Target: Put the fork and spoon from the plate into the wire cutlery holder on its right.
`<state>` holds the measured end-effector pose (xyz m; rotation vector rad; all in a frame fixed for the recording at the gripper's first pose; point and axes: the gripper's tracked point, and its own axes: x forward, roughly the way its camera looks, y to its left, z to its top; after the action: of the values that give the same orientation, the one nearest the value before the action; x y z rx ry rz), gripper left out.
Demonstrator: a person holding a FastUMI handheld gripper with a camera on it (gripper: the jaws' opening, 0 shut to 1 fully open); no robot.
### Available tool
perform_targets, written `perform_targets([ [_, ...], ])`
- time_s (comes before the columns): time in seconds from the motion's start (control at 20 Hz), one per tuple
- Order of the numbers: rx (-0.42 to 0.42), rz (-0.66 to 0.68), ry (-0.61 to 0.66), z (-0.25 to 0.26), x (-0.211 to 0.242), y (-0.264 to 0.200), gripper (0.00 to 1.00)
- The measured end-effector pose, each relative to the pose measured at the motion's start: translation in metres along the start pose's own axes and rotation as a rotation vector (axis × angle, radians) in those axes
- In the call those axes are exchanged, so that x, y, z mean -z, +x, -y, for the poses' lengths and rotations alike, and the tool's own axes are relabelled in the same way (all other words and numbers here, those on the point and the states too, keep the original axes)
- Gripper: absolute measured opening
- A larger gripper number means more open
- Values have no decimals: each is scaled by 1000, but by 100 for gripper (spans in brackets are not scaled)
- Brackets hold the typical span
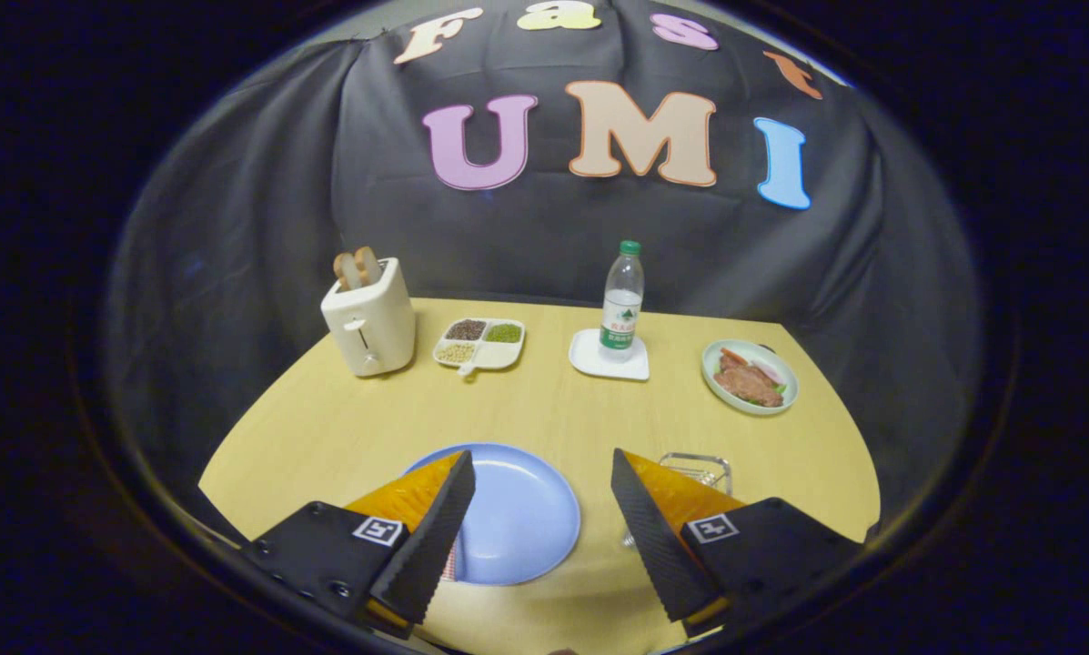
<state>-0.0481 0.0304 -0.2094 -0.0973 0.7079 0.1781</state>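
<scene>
**Open gripper hangs above the plate, holder at its 2 o'clock**

The table [544, 400] carries a toaster [369, 320] and bottle [622, 300] far beyond at 12. The blue plate [521, 514] lies between the fingers, just ahead; no fork or spoon can be made out on its visible surface. The wire cutlery holder [697, 471] stands just right of the plate, partly behind the right finger. The gripper [542, 496] is spread wide, holding nothing, pitched down at the table.
</scene>
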Motion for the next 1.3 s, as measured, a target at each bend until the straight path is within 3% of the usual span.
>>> perform_targets([
  [0.5, -72, -100, -127, -57, 57, 34, 97],
  [1.1, -112, -294, -224, -76, 129, 61, 96],
  [1.3, -121, -330, -244, -77, 140, 63, 67],
])
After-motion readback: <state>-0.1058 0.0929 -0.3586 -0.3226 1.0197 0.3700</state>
